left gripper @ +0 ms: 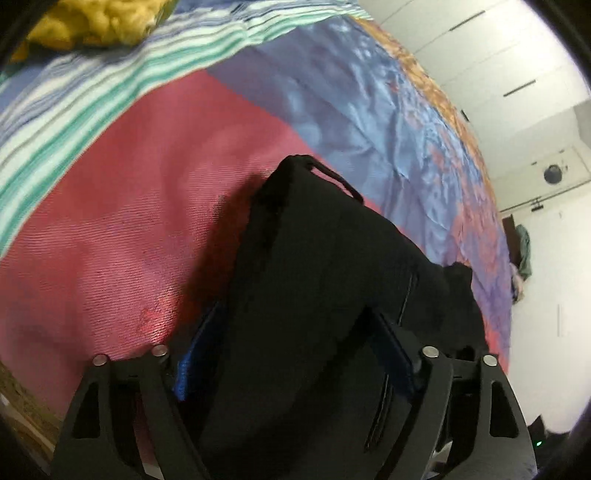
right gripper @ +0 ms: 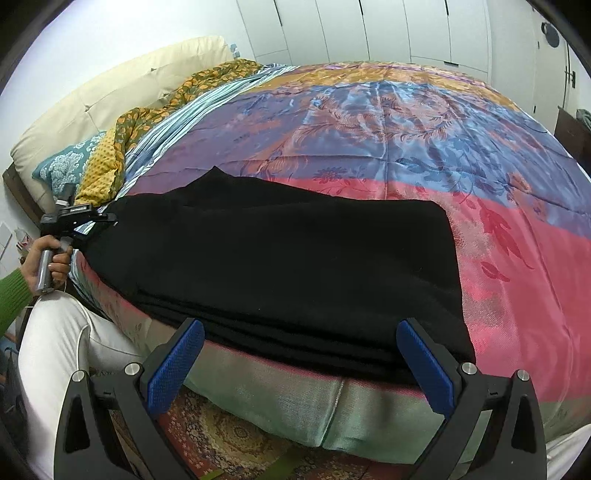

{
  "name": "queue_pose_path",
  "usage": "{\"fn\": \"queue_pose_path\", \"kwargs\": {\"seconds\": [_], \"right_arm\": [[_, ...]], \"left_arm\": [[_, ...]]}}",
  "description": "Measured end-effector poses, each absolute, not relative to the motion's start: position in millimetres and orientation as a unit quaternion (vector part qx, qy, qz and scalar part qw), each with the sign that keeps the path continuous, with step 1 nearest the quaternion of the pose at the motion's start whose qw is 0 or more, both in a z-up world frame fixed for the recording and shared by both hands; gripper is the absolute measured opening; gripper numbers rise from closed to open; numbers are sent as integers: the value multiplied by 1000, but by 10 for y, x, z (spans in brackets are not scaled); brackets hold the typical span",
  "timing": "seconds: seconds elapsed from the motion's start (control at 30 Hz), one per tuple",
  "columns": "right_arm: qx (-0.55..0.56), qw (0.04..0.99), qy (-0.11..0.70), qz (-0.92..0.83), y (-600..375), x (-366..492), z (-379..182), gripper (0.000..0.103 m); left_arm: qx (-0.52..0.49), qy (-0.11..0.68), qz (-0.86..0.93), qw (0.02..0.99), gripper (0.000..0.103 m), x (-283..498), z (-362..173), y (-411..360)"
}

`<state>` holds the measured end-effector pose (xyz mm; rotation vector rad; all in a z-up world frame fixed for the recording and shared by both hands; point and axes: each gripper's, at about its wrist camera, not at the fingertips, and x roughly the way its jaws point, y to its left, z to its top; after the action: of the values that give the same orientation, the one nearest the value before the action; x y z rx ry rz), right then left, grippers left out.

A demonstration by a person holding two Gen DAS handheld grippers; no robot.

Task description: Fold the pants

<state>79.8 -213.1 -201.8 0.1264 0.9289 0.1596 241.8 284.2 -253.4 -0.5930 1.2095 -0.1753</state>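
Black pants point(right gripper: 288, 266) lie folded on the bed near its front edge. In the left wrist view the pants point(left gripper: 325, 295) fill the space between the fingers, and a belt loop shows at the far end. My left gripper point(left gripper: 295, 354) is shut on the pants at their left end; it also shows in the right wrist view point(right gripper: 96, 221), held by a hand in a green sleeve. My right gripper point(right gripper: 301, 354) is open, its blue pads at the near folded edge of the pants, holding nothing.
The bed has a satin cover point(right gripper: 424, 122) in pink, blue and orange. A striped sheet point(left gripper: 92, 92), a yellow blanket point(right gripper: 107, 162) and pillows point(right gripper: 110, 96) lie at the head. White wardrobe doors point(right gripper: 388, 29) stand behind. A patterned rug point(right gripper: 229, 435) lies below the bed edge.
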Motion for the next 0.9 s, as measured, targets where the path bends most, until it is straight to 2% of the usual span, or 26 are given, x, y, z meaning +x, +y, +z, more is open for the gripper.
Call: {"fn": "queue_pose_path", "kwargs": {"seconds": [0.07,0.13,0.17,0.2,0.3,0.47,0.63,0.8,0.9], "right_arm": [[60,889,448,76,-2120,794,-2026,103],[60,889,448,76,-2121,796,-2031,103],[60,888,449,77,-2122,797,-2031,103],[60,888,449,77,-2119,795,-2035,103],[62,889,447,78,-2121,791,-2039,103],[72,890,443,81,-2146,791,-2048,103],[94,893,432,85,-2230,780,-2029,103],[122,894,421,90,-2316,775,-2014,103],[139,899,408,81,-2422,753,-1966,103]], "left_arm": [[-259,560,-81,783,83,2430,-2535,2821],[-247,561,-80,786,68,2398,-2498,2801],[-246,561,-86,786,51,2391,-2475,2777],[-247,561,-87,785,43,2377,-2451,2762],[-249,562,-70,786,28,2330,-2360,2752],[-290,553,-36,780,22,2271,-2054,2681],[-329,526,-72,781,21,2139,-1348,2329],[-279,515,-118,802,21,2004,-669,1351],[-268,514,-156,799,21,1937,-535,711]]}}
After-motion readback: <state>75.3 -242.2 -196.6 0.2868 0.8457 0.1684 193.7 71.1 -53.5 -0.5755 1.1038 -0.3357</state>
